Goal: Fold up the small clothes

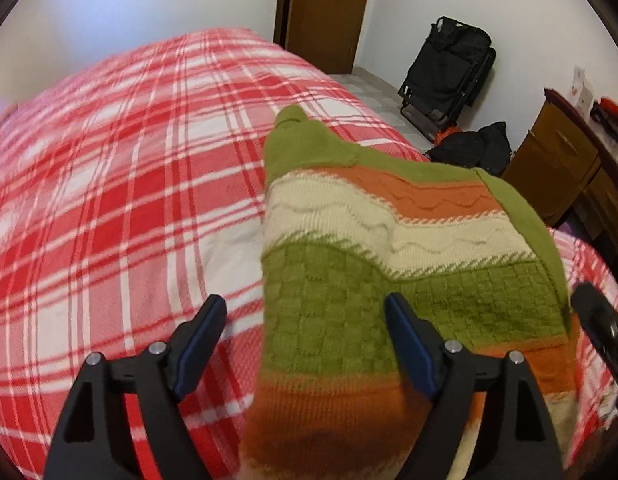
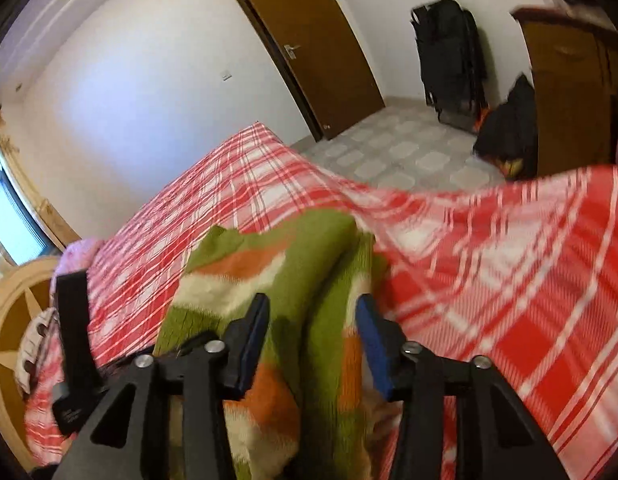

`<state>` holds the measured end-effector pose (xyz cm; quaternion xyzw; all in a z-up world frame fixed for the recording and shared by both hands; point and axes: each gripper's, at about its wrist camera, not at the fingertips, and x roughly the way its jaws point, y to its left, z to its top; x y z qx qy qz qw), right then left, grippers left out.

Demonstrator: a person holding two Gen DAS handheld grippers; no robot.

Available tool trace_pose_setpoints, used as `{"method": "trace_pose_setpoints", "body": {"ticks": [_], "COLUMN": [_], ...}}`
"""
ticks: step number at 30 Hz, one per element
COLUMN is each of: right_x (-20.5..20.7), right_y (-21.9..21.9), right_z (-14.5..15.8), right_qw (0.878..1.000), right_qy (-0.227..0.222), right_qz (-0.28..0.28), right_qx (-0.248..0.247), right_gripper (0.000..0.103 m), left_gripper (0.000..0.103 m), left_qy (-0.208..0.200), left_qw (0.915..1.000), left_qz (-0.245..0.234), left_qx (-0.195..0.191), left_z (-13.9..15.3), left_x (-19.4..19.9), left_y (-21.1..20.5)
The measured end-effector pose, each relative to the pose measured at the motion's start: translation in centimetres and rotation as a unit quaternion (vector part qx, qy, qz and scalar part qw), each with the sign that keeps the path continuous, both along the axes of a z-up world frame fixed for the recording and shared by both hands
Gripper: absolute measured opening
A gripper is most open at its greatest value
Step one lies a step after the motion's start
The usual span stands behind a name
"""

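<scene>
- The left gripper (image 1: pixel 305 322) stands with its jaws wide apart over the near edge of the bed; the pads (image 1: pixel 201 344) press on nothing, and the left edge of the sweater (image 1: pixel 373 264) runs between them.
- The right gripper (image 2: pixel 312 334) has its jaws partly apart, with a raised fold of the sweater (image 2: pixel 309 280) between them; whether the blue pads (image 2: pixel 373 344) pinch the knit cannot be told through the blur.
- In the left wrist view the sweater, knitted in green, cream and orange bands, lies folded on the red and white plaid bedspread (image 1: pixel 109 200), towards the bed's right side, with one green sleeve reaching away towards the far edge.
- A black device (image 2: pixel 73 344) shows at the left of the right wrist view; it bears small pale writing, too blurred to read.
- Beyond the bed is a tiled floor (image 2: pixel 405 152), a dark heap of clothes (image 1: pixel 473 146) and a folded black chair (image 1: pixel 449 72) leaning on the wall.
- A wooden dresser (image 1: pixel 561 156) stands at the right; the papers on the wall above it cannot be read.
- Farthest off, a brown door (image 1: pixel 329 12) with a metal handle is shut.
</scene>
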<state>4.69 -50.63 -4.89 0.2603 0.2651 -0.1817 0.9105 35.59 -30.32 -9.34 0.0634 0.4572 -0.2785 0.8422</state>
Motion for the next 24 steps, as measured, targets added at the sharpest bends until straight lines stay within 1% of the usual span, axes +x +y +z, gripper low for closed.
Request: {"method": "trace_pose_setpoints", "body": {"ticks": [1,3,4,5,7,8,10,11,13,14,15,16,18,20,22,23,24], "right_x": [0.4,1.7,2.3,3.0,3.7,4.1,4.4,4.4,4.6,4.8,5.0,5.1,5.4,5.2,4.1,3.2,2.2], "right_y": [0.3,1.5,1.9,2.3,2.4,2.1,1.4,0.7,0.2,-0.1,-0.3,-0.4,-0.5,-0.4,0.3,1.0,1.9], "right_z": [0.3,0.7,0.6,0.2,-1.1,-1.9,-3.1,-3.7,-3.9,-4.0,-4.1,-4.1,-4.1,-3.9,-3.1,-2.4,-1.6], "right_qw": [1.0,0.997,0.996,0.995,0.993,0.992,0.992,0.994,0.995,0.995,0.995,0.995,0.995,0.995,0.994,0.993,0.992], "right_qy": [0.004,0.028,0.037,0.048,0.08,0.094,0.106,0.1,0.094,0.092,0.093,0.094,0.096,0.093,0.091,0.092,0.084], "right_qz": [0.007,0.017,0.021,0.033,0.039,0.037,0.032,0.031,0.031,0.029,0.028,0.027,0.027,0.028,0.014,-0.003,-0.01], "right_qx": [-0.015,-0.065,-0.078,-0.082,-0.08,-0.074,-0.053,-0.038,-0.033,-0.028,-0.027,-0.027,-0.03,-0.032,-0.052,-0.076,-0.097], "right_gripper": [0.043,0.042,0.04,0.036,0.031,0.031,0.031,0.031,0.031,0.031,0.031,0.031,0.031,0.031,0.031,0.031,0.031], "left_gripper": [0.085,0.086,0.089,0.092,0.094,0.094,0.094,0.094,0.095,0.1,0.103,0.103,0.103,0.103,0.103,0.103,0.103], "left_qy": [0.003,0.001,-0.004,-0.009,-0.011,-0.007,0.004,0.006,-0.008,-0.022,-0.036,-0.036,-0.016,-0.005,0.004,0.007,0.007], "left_qw": [1.0,1.0,1.0,0.9999,0.9999,0.9999,0.9996,0.9996,0.9998,0.9997,0.999,0.9986,0.999,0.9987,0.9986,0.9987,0.9989], "left_qz": [-0.003,-0.007,-0.008,-0.007,0.0,0.003,0.012,0.015,0.011,0.014,0.023,0.03,0.037,0.046,0.045,0.044,0.042], "left_qx": [-0.002,-0.002,-0.001,0.0,-0.008,-0.013,-0.025,-0.025,-0.011,0.0,0.014,0.023,0.02,0.021,0.026,0.023,0.018], "left_z": [0.2,0.5,0.7,0.7,0.9,0.9,0.8,0.7,0.5,0.3,0.1,-0.3,-0.8,-0.9,-0.7,-0.4,-0.2], "left_x": [-0.2,-0.6,-0.9,-1.1,-1.5,-1.6,-2.0,-2.3,-3.0,-3.3,-3.3,-3.1,-2.4,-1.9,-1.6,-1.7,-1.9], "left_y": [0.3,1.2,1.9,2.4,4.1,4.6,5.7,5.9,5.8,5.5,5.1,4.6,3.8,3.6,3.7,4.1,4.8]}}
